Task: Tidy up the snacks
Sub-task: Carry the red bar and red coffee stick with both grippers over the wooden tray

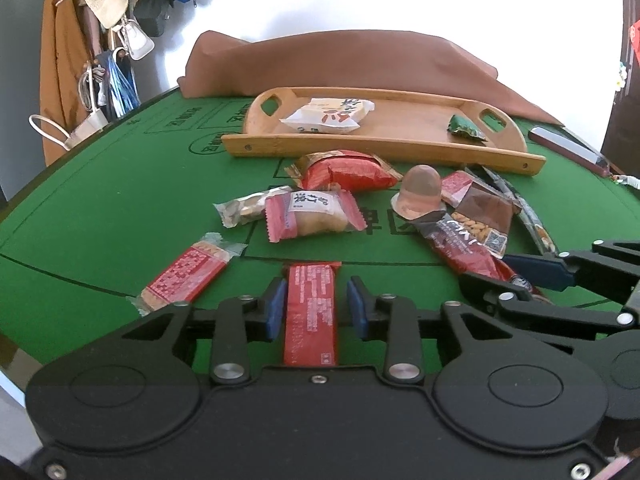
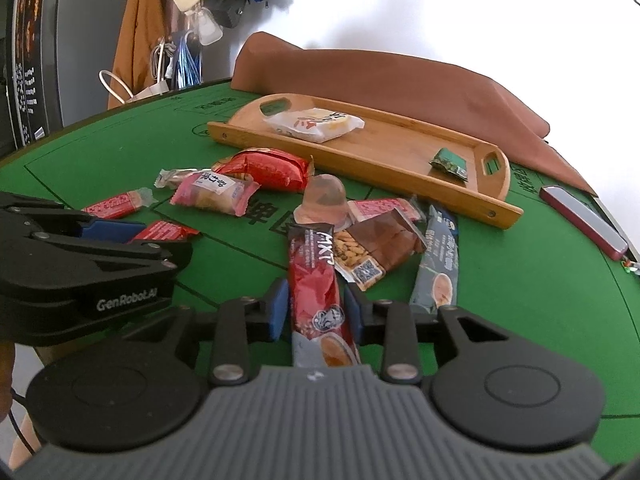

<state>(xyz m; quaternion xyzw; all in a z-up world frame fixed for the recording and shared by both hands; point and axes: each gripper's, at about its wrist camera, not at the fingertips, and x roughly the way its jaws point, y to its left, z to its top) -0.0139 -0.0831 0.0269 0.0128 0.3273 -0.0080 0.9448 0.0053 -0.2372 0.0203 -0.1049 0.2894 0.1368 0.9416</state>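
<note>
Nearest, the left tongs [image 1: 316, 307] straddle a flat red bar [image 1: 311, 312] lying on the green bench [image 1: 100, 216]; their pads stand just apart from its edges, so they are open around it, not clamped. The right tongs [image 2: 316, 307] bracket a red coffee stick [image 2: 316, 280] in the same way, and whether the pads already touch the wrapper is hard to tell from this angle.

Beyond them most snacks remain loose on the bench: a red wafer pack [image 1: 188, 274], a pink pastry [image 1: 314, 216], a jelly cup [image 1: 420, 192], a nut packet [image 2: 374, 250] and a grey sachet [image 2: 438, 264].

Farthest, the wooden tray [image 1: 384, 148] holds only a white cake packet [image 1: 328, 116] and a small green packet [image 1: 464, 130]. The sorting looks barely begun.
</note>
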